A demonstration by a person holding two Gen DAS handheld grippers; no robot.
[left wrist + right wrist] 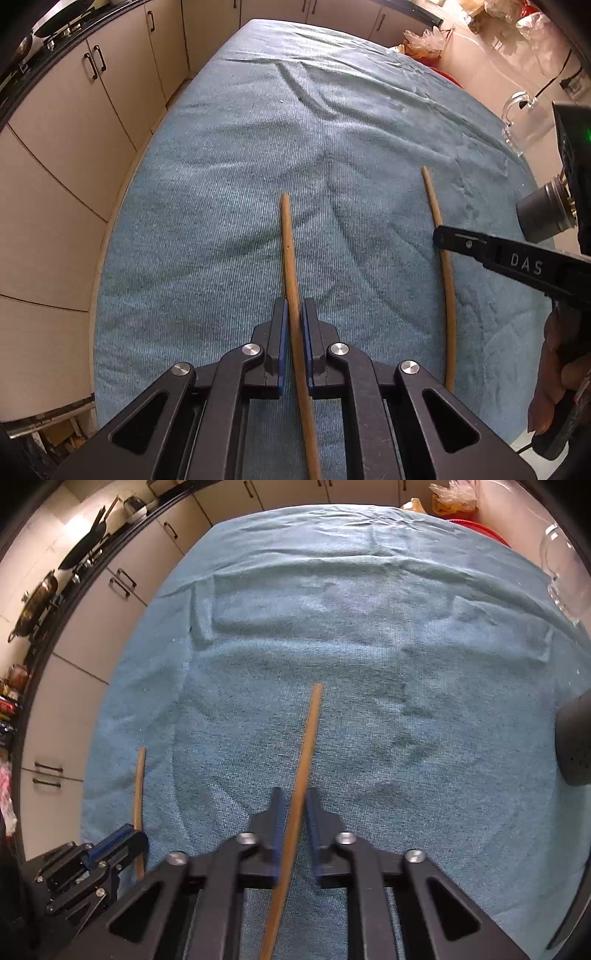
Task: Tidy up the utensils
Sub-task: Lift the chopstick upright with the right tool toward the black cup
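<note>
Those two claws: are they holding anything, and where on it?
Yes. The left gripper is shut on one chopstick, the right gripper on the other chopstick. Each grips along the shaft, the far end sticking out over the blue cloth.

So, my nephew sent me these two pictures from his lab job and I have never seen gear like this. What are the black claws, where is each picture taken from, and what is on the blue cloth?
The black claws are hand-held grippers, one in each of a person's hands, each with a wide-angle camera looking along its two fingers. One picture looks from the left gripper, the other from the right gripper.

A blue towel covers the table, with two wooden chopsticks on it. The left gripper is shut on the left chopstick; the right gripper is shut on the right chopstick. Each view also catches the other gripper at its edge.

A clear glass mug stands at the table's far right, with kitchen cabinets behind.
</note>
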